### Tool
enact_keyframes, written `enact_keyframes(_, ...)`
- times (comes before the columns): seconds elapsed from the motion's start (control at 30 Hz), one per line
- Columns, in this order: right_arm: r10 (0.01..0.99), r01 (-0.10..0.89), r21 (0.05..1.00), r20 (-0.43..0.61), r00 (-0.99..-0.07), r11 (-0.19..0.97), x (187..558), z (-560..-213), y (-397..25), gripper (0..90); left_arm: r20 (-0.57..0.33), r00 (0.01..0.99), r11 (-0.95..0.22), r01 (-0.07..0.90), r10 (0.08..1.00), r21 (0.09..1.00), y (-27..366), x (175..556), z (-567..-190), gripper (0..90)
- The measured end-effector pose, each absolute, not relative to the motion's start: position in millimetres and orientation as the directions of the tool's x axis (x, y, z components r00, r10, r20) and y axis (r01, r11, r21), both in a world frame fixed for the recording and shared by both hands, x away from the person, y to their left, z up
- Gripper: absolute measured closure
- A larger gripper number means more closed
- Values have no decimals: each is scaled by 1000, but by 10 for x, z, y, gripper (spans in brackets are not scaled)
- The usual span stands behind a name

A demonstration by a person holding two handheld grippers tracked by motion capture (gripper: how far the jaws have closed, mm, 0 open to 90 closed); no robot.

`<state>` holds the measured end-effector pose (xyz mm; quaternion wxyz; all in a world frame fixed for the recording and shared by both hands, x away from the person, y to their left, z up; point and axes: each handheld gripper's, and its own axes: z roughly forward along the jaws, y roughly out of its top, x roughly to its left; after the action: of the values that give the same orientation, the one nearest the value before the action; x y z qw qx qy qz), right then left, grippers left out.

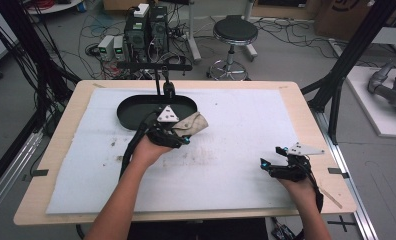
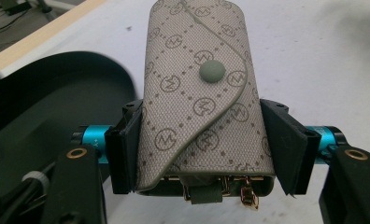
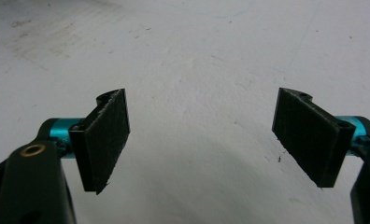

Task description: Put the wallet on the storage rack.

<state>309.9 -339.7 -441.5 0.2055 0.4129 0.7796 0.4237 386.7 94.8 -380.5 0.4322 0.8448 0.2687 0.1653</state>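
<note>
Left gripper (image 2: 199, 149) is clamped on the key pouch (image 2: 202, 98), one black jaw pressed flat against each long side of it. The pouch is beige with a printed pattern, its flap snapped shut by a round button, and metal hooks poke out of the near end between the jaws. From the high view, the left gripper (image 1: 178, 131) holds the pouch (image 1: 192, 124) right at the near right rim of the black oval tray (image 1: 131, 107), the pouch overlapping that rim and lying mostly over the white mat (image 1: 236, 125). Whether it touches the mat or the rim, I cannot tell.

Over on the right, the right gripper (image 3: 202, 140) has its jaws spread wide with nothing between them, only bare mat beneath. In the high view, that gripper (image 1: 272, 162) sits near the right near corner of the mat, well apart from the pouch.

Room to move: a broad stretch of mat lies open between the two grippers and out to the far right. The tray sits at the far left of the mat, just beside a black camera stand (image 1: 158, 70) at the table's (image 1: 56, 150) far edge.
</note>
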Motion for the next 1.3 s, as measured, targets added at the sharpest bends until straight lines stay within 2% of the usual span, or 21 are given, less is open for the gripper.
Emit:
enact_keyframes(0.13,808,468,826,27,-589,314,3143,-4424,-3323,194,48,780,-469,325,624,821,1179,3945,-3773,358)
enact_keyframes(0.23,800,465,824,25,-599,323,3159,-4425,-3287,194,12,764,-427,348,646,835,1323,4015,-3780,358)
enact_keyframes(0.5,800,468,821,22,-599,328,3166,-4434,-3270,194,19,723,-431,391,691,813,1560,4225,-3833,358)
enact_keyframes(0.93,804,472,819,22,-594,326,3152,-4444,-3293,194,65,681,-468,427,729,773,1737,4550,-3922,357)
enact_keyframes(1.3,806,477,815,23,-592,327,3168,-4461,-3315,194,56,661,-477,478,749,737,1783,4793,-4152,355)
